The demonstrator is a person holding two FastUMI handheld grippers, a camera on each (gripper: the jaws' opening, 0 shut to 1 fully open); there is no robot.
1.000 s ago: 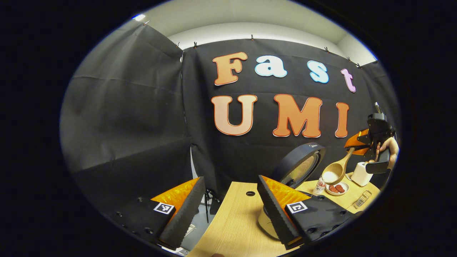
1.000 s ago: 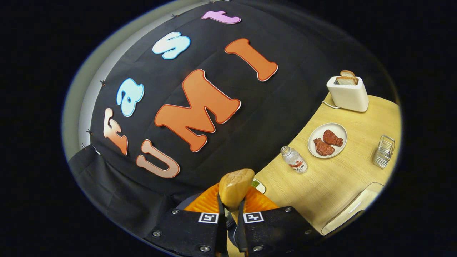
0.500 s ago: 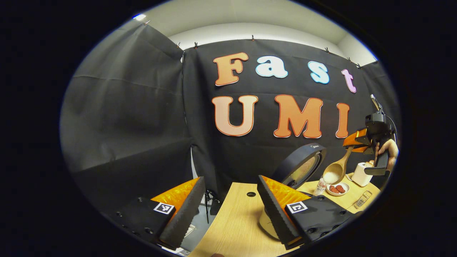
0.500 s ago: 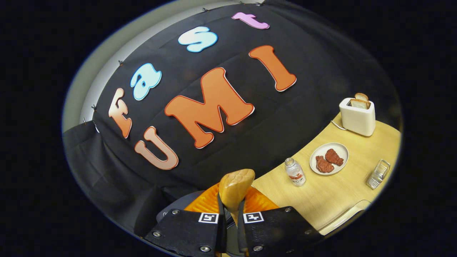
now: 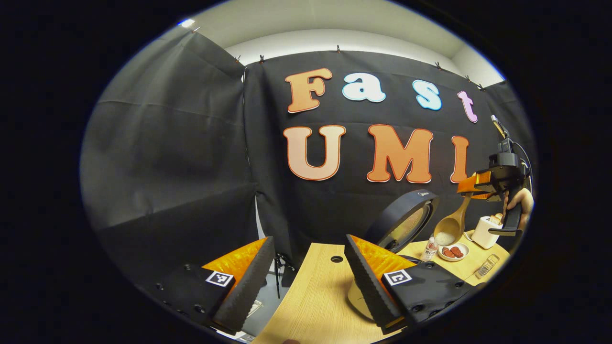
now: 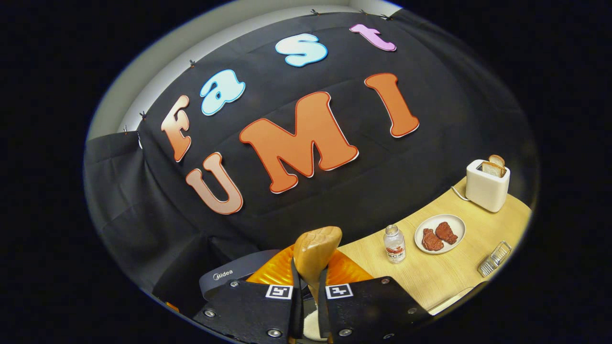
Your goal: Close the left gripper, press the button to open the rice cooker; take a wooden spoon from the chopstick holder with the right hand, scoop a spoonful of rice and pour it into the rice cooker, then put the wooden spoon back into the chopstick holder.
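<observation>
The rice cooker stands with its round dark lid (image 5: 406, 222) raised; its pale body (image 5: 355, 298) sits partly behind my left gripper's right finger. My left gripper (image 5: 306, 282) is open wide, low over the table's left end, with nothing between its fingers. Farther right, a hand (image 5: 522, 203) holds my right gripper (image 5: 478, 184) high. It is shut on the handle of the wooden spoon (image 5: 453, 225), whose bowl hangs down with white rice (image 5: 443, 237) beside the lid. In the right gripper view, my right gripper (image 6: 310, 291) clamps the spoon handle (image 6: 315, 255), rice (image 6: 311, 327) shows below, and the lid's rim (image 6: 239, 274) lies lower left.
On the wooden table (image 6: 444, 279) stand a small bottle (image 6: 394, 244), a plate (image 6: 454, 222) with two pieces of meat, a white toaster (image 6: 486, 188) with bread and a wire holder (image 6: 495, 259). A pale rounded edge (image 6: 452, 301) shows at the lower right.
My right gripper has risen and levelled, carrying the rice-filled spoon a little left, close to the cooker's lid. The lid's rim has come into the right gripper view. The left gripper stays put.
</observation>
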